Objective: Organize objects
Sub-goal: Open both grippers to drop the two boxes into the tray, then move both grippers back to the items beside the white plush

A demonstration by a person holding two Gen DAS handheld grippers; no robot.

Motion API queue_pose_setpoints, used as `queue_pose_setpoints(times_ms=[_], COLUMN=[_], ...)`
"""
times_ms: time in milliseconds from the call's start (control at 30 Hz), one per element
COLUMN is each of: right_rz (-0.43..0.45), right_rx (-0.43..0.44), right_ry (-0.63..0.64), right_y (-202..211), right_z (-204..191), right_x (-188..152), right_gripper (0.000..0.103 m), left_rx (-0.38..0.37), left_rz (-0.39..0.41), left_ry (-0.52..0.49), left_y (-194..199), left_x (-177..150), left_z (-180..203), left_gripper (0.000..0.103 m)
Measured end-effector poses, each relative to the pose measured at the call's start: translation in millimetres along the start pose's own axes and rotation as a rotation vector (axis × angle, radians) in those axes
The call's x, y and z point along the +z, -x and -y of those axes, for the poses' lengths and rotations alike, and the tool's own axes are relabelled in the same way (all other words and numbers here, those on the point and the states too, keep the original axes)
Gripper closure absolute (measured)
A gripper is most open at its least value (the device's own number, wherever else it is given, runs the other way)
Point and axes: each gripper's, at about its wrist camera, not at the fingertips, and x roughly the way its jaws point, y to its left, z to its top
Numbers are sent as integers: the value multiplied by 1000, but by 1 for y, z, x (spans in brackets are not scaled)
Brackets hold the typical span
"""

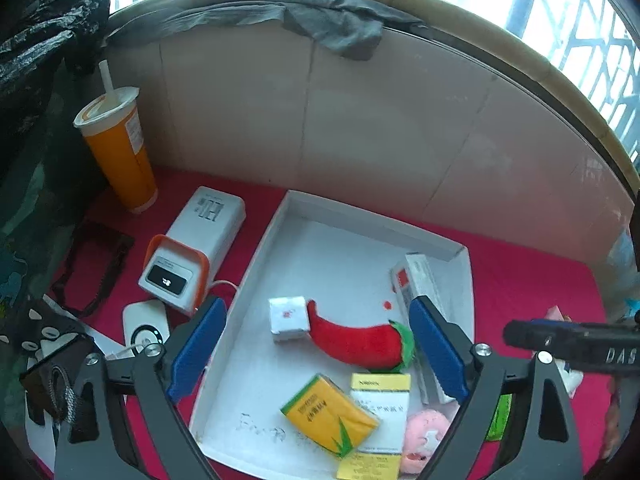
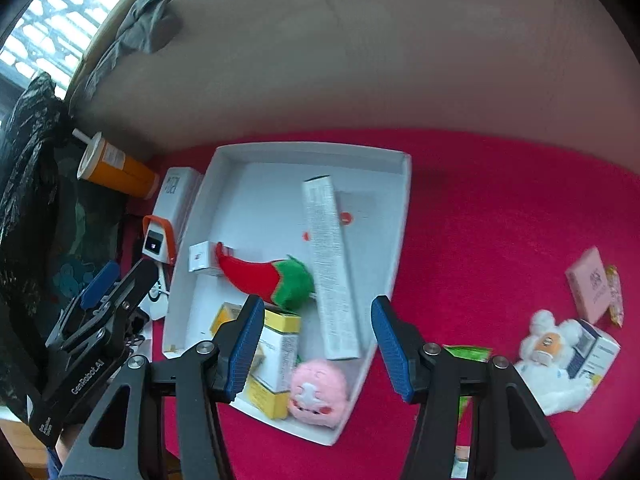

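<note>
The tray (image 2: 400, 216) on the red cloth already holds the long box (image 2: 332, 268), lying lengthwise away from the right gripper (image 2: 316, 344), which hovers nearer it than the left gripper (image 1: 316, 356); both grippers' jaws gape, released and empty.

— From my left gripper (image 1: 318, 354) I saw both blue pads spread wide over the white tray (image 1: 340, 216), nothing between them.

— What lay in the tray?

— A red plush chilli (image 1: 356, 340) touching a small white box (image 1: 289, 318), a yellow packet (image 1: 328, 412), a pink plush (image 1: 426, 436). An orange cup (image 1: 120, 148) stood well apart.
</note>
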Motion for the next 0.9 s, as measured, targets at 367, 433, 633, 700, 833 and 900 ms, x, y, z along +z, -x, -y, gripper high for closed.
queue_pose_setpoints(times_ms=[367, 433, 633, 700, 833, 900], right_rz=[66, 75, 92, 93, 98, 99], right_rx=[-82, -97, -127, -127, -88, -63], right_ry=[-153, -194, -318, -352, -417, -439], right_y=[48, 57, 79, 85, 93, 94], right_z=[119, 145, 214, 232, 261, 269], right_x=[-44, -56, -93, -103, -118, -124], right_gripper=[43, 43, 42, 41, 36, 32], left_rx=[-248, -325, -461, -470, -488, -503], left_rz=[-86, -125, -243, -262, -295, -322], left_ry=[-321, -401, -631, -667, -701, -690], left_y=[11, 11, 4, 3, -2, -8], left_x=[-69, -89, -148, -164, -185, -188], left_z=[114, 141, 209, 227, 249, 253], left_gripper=[11, 11, 11, 11, 11, 11])
